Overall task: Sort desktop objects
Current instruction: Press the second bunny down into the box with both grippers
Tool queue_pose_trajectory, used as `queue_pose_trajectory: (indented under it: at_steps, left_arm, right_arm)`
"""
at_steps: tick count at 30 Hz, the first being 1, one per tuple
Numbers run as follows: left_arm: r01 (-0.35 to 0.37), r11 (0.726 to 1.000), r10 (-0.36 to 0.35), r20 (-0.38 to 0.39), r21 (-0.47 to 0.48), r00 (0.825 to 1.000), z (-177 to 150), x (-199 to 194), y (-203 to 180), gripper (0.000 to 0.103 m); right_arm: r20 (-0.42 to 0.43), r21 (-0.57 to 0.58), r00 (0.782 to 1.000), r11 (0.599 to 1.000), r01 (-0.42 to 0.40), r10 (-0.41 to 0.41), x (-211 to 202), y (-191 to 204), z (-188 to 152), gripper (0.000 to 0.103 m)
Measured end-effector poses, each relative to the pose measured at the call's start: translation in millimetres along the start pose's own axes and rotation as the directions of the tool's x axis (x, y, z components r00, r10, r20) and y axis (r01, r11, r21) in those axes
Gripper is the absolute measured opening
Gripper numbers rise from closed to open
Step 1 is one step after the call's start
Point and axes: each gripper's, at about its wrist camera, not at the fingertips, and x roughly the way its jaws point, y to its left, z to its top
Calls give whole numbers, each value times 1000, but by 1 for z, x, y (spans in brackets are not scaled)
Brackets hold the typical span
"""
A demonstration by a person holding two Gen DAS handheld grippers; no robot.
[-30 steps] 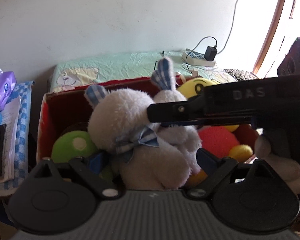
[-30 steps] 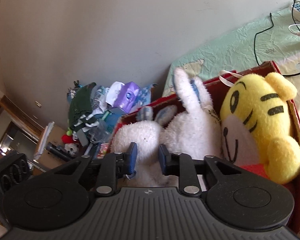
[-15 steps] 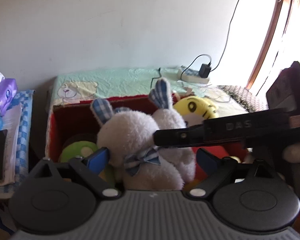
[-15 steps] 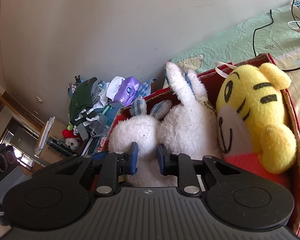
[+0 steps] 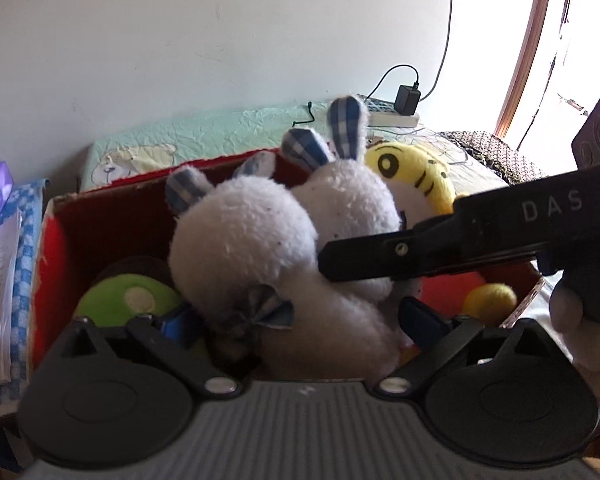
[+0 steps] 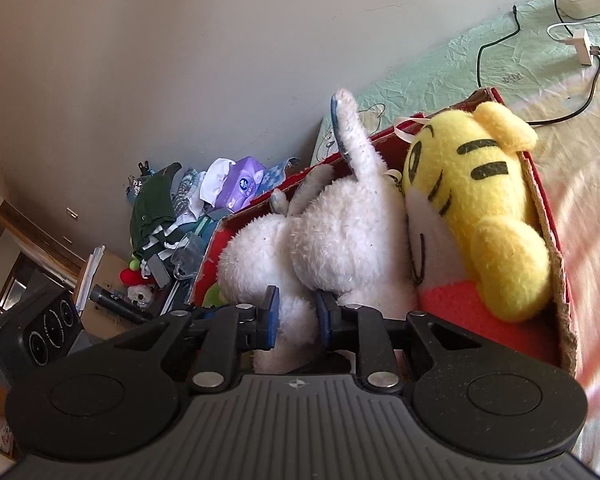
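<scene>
**White rabbit pinched over the toy box**

The right gripper [image 6: 294, 314] has its two blue-padded fingers drawn close together on the fluffy body of a white plush rabbit [image 6: 340, 240], squeezing a fold of its fur. The rabbit sits in a red cardboard box [image 6: 556, 240], its checked-lined ears pointing up towards the wall, and it leans against a yellow tiger plush [image 6: 472, 184] that fills the box's right side. From the left side, the left gripper [image 5: 296, 320] stands with its fingers spread wide, one on each side of the rabbit [image 5: 260, 248] and not pressing it. A green spotted plush [image 5: 124, 300] lies low in the box [image 5: 48, 248] just left of the rabbit. The box rests on a pale green cloth [image 5: 204, 136], where a power strip [image 5: 392, 118] lies near the wall. A purple tissue pack [image 6: 242, 186] sits in the clutter beyond the box.
</scene>
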Motion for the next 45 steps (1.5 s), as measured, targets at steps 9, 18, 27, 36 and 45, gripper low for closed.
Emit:
queue_pose_trajectory:
  at_steps: [9, 18, 27, 36, 45]
  left_arm:
    - [-15, 997, 13, -31, -76, 999, 5, -14, 6, 100]
    - [-124, 984, 109, -112, -127, 988, 11, -19, -3, 102]
    - [-225, 967, 204, -162, -123, 965, 9, -19, -15, 102]
    - [-308, 943, 286, -169, -127, 943, 4, -25, -21, 102]
    - [-347, 932, 324, -194, -103, 926, 2, -27, -27, 102]
  right_arm:
    - [13, -48, 999, 998, 29, -29, -6, 10, -3, 26]
    - [79, -41, 991, 993, 113, -110, -21, 16, -15, 27]
    - [124, -64, 969, 972, 224, -215, -30, 26, -23, 27]
    - [135, -36, 953, 960, 279, -272, -34, 25, -32, 28]
    - [141, -52, 943, 949, 312, -303, -32, 34, -38, 28]
